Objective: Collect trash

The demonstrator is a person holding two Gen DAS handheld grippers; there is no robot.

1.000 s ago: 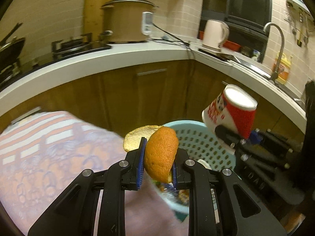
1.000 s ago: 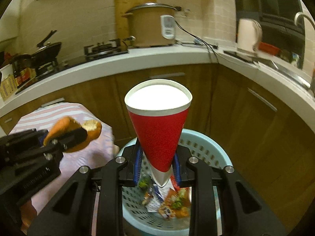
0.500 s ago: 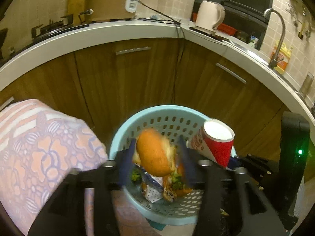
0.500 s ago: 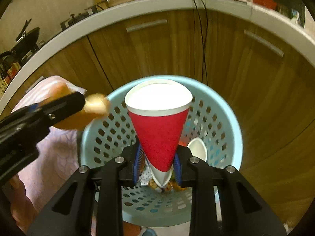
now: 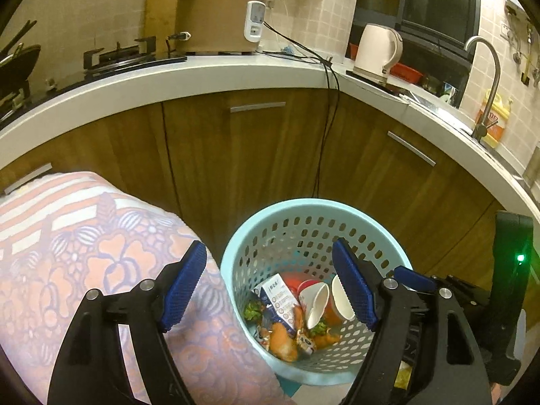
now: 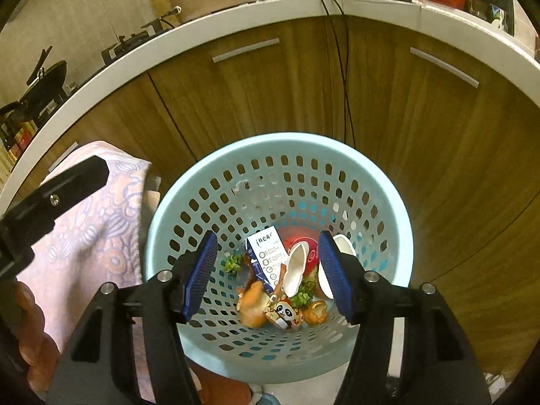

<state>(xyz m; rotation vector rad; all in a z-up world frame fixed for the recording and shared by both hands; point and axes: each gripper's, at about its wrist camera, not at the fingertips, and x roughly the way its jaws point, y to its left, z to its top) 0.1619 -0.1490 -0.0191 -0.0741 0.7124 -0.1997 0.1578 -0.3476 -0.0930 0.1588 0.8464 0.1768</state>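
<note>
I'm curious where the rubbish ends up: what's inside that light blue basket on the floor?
Inside the light blue basket lie a small carton, paper cups, bread pieces, green scraps and a panda wrapper. Anything beneath that pile is covered.

Left hand-held gripper (image 5: 270,290): jaws opening, nothing between them now. A second ago it clamped an orange peel; that's gone from the pads, and an orange piece (image 5: 281,339) lies in the basket (image 5: 236,246), can't confirm it's the same one.

Right hand-held gripper (image 6: 268,275): jaws opening too, empty. The red paper cup (image 6: 302,261) it pinched half a second ago now lies on its side among the trash at the basket bottom.

My right view has tipped down from the surface and cooker to looking straight into the basket. Left view also sits closer over the rim than a second ago.
</note>
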